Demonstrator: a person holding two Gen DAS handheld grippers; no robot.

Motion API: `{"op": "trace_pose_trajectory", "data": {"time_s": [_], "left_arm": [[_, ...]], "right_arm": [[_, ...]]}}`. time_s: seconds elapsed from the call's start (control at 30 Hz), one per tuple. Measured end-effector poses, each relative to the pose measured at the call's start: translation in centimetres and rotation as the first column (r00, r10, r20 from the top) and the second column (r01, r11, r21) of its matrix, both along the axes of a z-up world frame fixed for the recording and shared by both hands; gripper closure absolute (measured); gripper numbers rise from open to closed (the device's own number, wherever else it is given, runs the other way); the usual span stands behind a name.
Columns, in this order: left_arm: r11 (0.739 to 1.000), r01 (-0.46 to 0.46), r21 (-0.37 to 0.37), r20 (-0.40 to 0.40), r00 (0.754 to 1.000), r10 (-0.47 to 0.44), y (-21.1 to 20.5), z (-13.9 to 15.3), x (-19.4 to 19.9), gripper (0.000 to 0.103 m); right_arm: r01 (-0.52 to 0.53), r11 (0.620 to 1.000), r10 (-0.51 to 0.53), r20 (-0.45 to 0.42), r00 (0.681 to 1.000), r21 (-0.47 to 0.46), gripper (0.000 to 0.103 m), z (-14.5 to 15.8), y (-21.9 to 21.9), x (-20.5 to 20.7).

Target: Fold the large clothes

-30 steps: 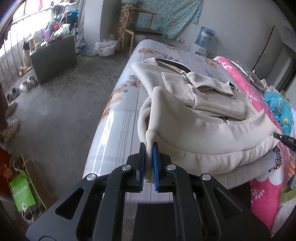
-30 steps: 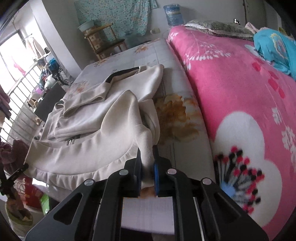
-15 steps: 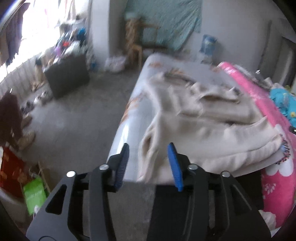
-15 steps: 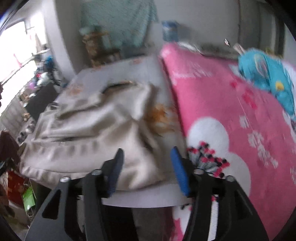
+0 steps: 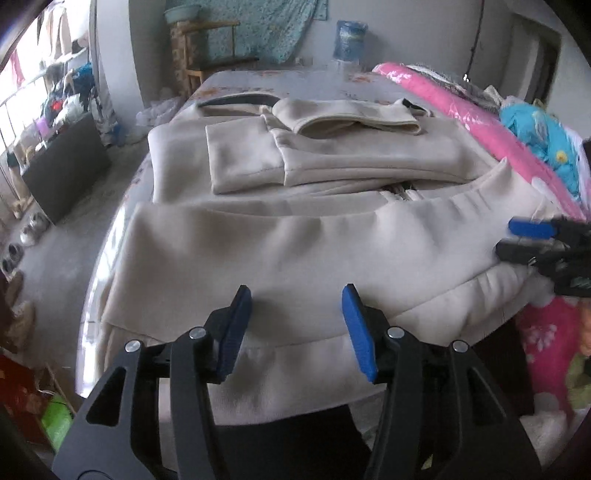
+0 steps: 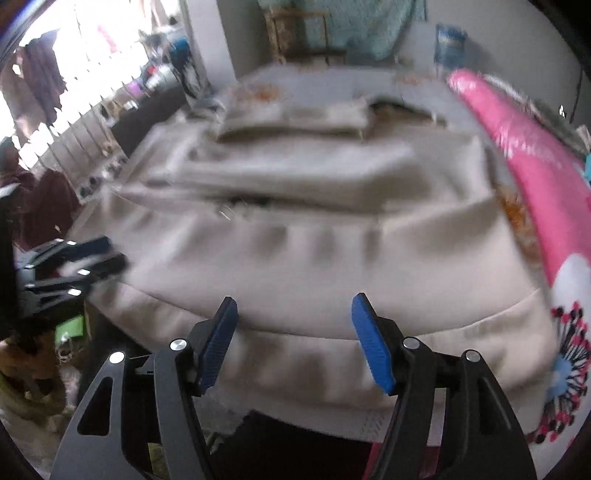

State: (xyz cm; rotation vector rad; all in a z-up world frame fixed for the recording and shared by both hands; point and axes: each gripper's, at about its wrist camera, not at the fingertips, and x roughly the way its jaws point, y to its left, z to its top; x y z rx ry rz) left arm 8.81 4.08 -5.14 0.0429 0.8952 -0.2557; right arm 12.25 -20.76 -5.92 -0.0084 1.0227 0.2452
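Left wrist view shows the cream garment (image 5: 295, 236) spread across the foot of the bed (image 5: 280, 79), its lower hem folded up over the body so a broad band of cloth lies crosswise near the camera. Farther up, a sleeve (image 5: 243, 155) is folded in over the chest, and the collar (image 5: 351, 116) lies beyond it, toward the far end of the mattress. A zipper pull (image 5: 400, 190) peeks out at the fold line.

The left gripper (image 5: 297, 326) hovers over the near edge of the garment with its blue pads spread wide apart — nothing is held between them. The right gripper (image 5: 517, 238) comes in from the right edge of this view, its fingers also parted, tips just at the garment's right side; whether they touch the cloth cannot be told.

Right wrist view is blurred, yet the right gripper (image 6: 295, 339) is plainly open above the near hem of the garment (image 6: 314, 240), holding nothing. The left gripper (image 6: 92, 260) shows at the left, by the garment's left edge.

Beside the garment on the right lies a pink blanket (image 5: 454, 107) with white flowers, and a blue cloth (image 5: 543, 140) on it. Beyond the bed stand a wooden chair (image 5: 207, 48) and a water bottle (image 5: 349, 38) — a patterned teal curtain (image 5: 266, 26) hangs on the wall behind
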Motion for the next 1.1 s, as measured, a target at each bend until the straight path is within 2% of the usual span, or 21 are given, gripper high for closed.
{"op": "trace_pose_trajectory", "data": {"time_s": [0.07,0.17,0.27,0.33,0.37,0.43,0.47,0.5,0.53,0.63,0.77,0.83,0.97,1.0,1.1], "left_arm": [[0.999,0.006,-0.040,-0.003,1.000,-0.006,0.3,0.6,-0.1,0.054],[0.987,0.109,-0.120,0.050,0.993,-0.103,-0.7,2.2,-0.4,0.054],[0.980,0.177,-0.087,0.034,0.984,-0.175,-3.1,1.7,0.0,0.054],[0.981,0.189,-0.047,-0.014,0.982,-0.190,-4.6,0.1,0.7,0.062],[0.982,0.181,-0.045,0.004,0.984,-0.181,-4.9,-0.1,0.5,0.064],[0.986,0.164,-0.001,0.025,0.986,-0.164,-5.2,-0.2,0.3,0.079],[0.988,0.154,0.032,0.041,0.987,-0.155,-5.4,-0.3,0.2,0.088],[0.987,0.159,0.034,0.045,0.986,-0.160,-5.5,-0.3,0.2,0.095],[0.986,0.162,0.037,0.049,0.985,-0.164,-5.6,-0.2,0.2,0.100],[0.986,0.165,0.031,0.071,0.983,-0.167,-5.5,0.5,0.3,0.102],[0.987,0.160,0.005,0.176,0.972,-0.159,-4.6,3.8,0.3,0.102],[0.988,0.154,0.026,0.178,0.972,-0.156,-4.8,3.2,0.9,0.102],[0.989,0.144,0.041,0.108,0.983,-0.148,-5.4,0.3,2.4,0.102],[0.989,0.144,0.034,0.110,0.983,-0.147,-5.3,0.4,2.4,0.102],[0.990,0.136,0.030,0.163,0.977,-0.139,-5.0,1.8,1.8,0.102]], "right_arm": [[0.013,1.000,-0.013,-0.016,1.000,0.026,0.040,-0.2,-0.2,0.4],[0.000,0.996,-0.001,0.001,1.000,0.085,0.040,0.9,0.2,0.9],[-0.047,0.993,0.048,0.000,0.999,0.105,0.045,1.1,1.8,1.9],[-0.067,0.995,0.069,-0.017,0.997,0.078,0.049,0.5,2.9,2.6],[-0.068,0.997,0.069,-0.041,0.997,0.038,0.052,-0.4,3.5,3.0],[-0.077,0.997,0.077,-0.011,0.997,-0.020,0.067,-0.5,4.1,2.7],[-0.081,0.996,0.081,-0.008,0.997,-0.049,0.092,-0.5,4.4,2.7],[-0.086,0.996,0.086,-0.019,0.996,-0.037,0.095,-0.6,4.4,2.8],[-0.087,0.996,0.086,-0.019,0.996,-0.030,0.096,-0.5,4.4,2.8],[-0.082,0.996,0.082,-0.007,0.997,-0.038,0.099,-0.1,4.5,2.8],[-0.048,0.999,0.046,0.085,0.995,0.015,0.099,3.1,3.7,2.6],[-0.037,0.999,0.036,0.100,0.994,0.013,0.100,3.0,3.7,3.1],[-0.028,1.000,0.028,0.036,0.999,-0.006,0.100,-0.3,4.3,4.8],[-0.022,1.000,0.022,0.029,0.999,0.004,0.100,-0.6,4.2,4.9],[-0.022,1.000,0.022,0.090,0.996,-0.003,0.100,1.2,4.4,4.3]]}}
